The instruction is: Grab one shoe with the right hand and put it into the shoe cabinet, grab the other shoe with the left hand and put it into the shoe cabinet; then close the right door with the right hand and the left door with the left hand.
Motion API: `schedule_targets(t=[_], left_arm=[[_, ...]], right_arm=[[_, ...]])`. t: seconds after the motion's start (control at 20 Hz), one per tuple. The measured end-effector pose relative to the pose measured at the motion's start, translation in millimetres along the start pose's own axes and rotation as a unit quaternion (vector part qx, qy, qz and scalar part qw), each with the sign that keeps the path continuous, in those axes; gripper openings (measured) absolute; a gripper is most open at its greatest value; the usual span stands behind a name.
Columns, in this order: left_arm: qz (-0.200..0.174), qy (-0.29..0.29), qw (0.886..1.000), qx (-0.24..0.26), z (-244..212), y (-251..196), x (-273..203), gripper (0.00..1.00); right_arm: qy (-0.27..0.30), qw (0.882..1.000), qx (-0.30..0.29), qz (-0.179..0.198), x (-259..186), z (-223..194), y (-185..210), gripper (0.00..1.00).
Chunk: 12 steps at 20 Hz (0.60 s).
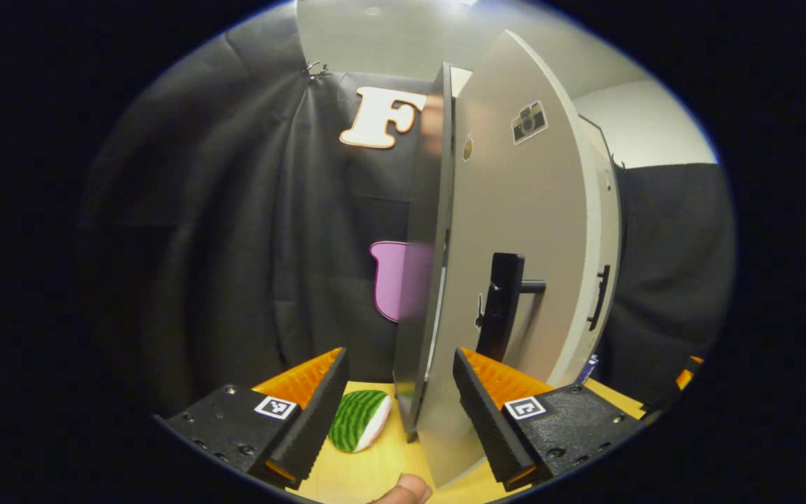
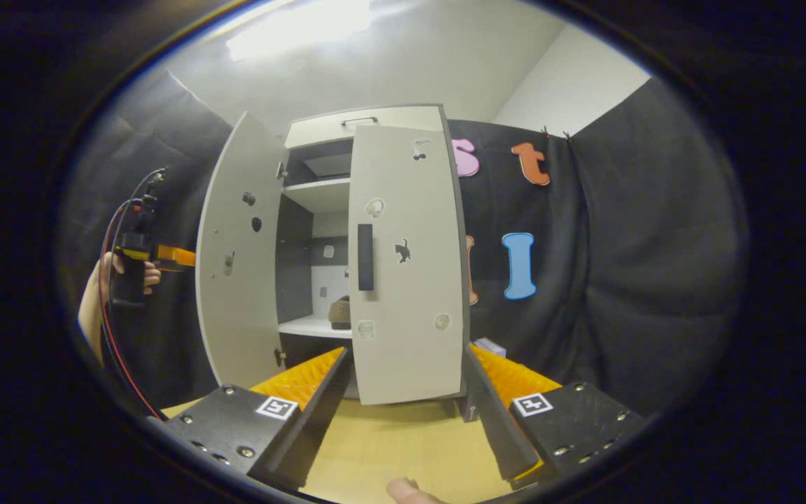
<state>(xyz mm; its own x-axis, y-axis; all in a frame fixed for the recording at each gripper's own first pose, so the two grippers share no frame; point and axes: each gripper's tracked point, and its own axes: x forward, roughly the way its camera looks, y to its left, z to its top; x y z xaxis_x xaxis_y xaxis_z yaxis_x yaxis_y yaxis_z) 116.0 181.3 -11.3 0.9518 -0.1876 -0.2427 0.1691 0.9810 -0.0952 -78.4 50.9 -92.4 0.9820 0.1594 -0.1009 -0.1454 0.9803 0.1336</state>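
Shoe cabinet [image 2: 333, 203] stands on a wooden table [image 2: 403, 441], right door [image 2: 406, 266] shut, left door [image 2: 238, 259] swung open, 1 shoe [image 2: 338, 313] on its shelf. Left gripper [image 1: 399, 392] is level, fingers spread either side of the left door's edge. Right gripper [image 2: 403, 392] faces the cabinet, fingers spread, holding nothing.

1. Left gripper view: close beside the left door [image 1: 515, 238], looking along its edge.
2. Right gripper view: farther back, squarely facing the shoe cabinet [image 2: 347, 245]; both share its doors.
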Motion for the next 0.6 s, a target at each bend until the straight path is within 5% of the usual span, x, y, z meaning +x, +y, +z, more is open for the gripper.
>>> schedule_targets(t=[0.35,0.6], left_arm=[[-0.021,0.016,0.999,-0.018,-5.6,-33.7,1.7,0.94],[-0.028,0.011,1.0,0.001,-5.8,-59.4,13.7,0.94]], right_arm=[[-0.043,0.999,-0.003,0.029,-21.3,23.3,13.8,0.96],[-0.037,0.999,0.007,0.016,-19.6,19.9,-0.8,0.94]])
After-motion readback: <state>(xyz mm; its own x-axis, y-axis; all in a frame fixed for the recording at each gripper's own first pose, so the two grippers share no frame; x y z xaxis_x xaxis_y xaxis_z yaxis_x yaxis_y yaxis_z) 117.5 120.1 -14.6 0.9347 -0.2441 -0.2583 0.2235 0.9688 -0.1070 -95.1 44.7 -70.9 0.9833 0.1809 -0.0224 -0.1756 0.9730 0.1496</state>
